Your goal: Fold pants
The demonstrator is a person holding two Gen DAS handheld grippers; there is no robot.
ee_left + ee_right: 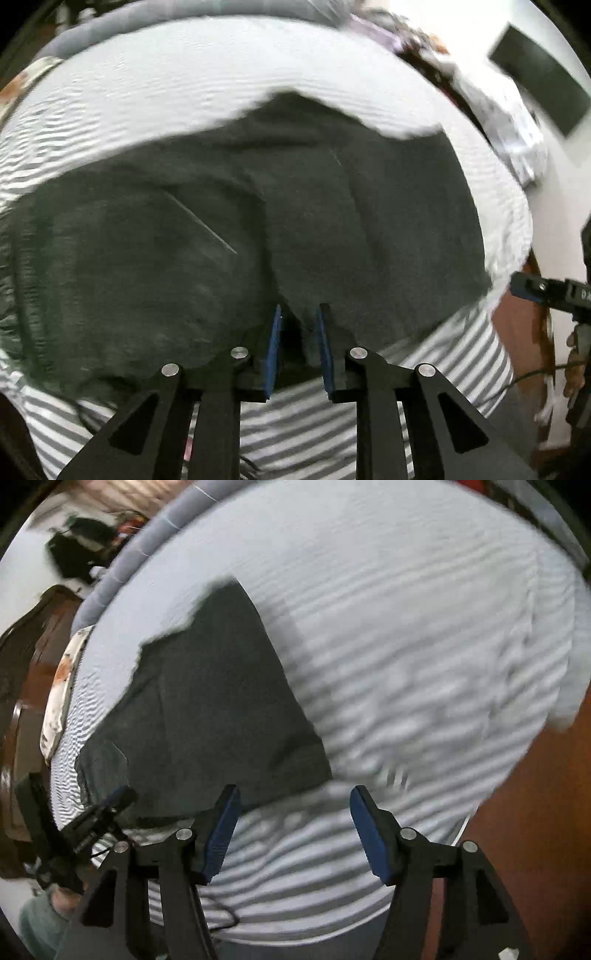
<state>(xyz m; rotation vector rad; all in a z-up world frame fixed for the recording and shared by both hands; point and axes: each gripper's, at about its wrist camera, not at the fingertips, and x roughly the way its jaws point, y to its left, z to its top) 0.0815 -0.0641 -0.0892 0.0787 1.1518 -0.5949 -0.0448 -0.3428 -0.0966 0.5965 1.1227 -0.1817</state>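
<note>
My left claw (298, 317) pinches the near edge of the dark pants (229, 221), jaws narrow on the cloth. My right claw (293, 805) hangs wide over the striped bedsheet (406, 646); the pants lie spread beyond.

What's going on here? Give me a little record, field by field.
garment: dark pants, lying on the bed
surface: striped sheet
left gripper: jaws closed on the pants' near edge
right gripper: jaws open, empty, over the sheet just off the pants' corner
fold state: pants look partly folded; exact layers unclear from blur
image quality: both views motion-blurred
</note>
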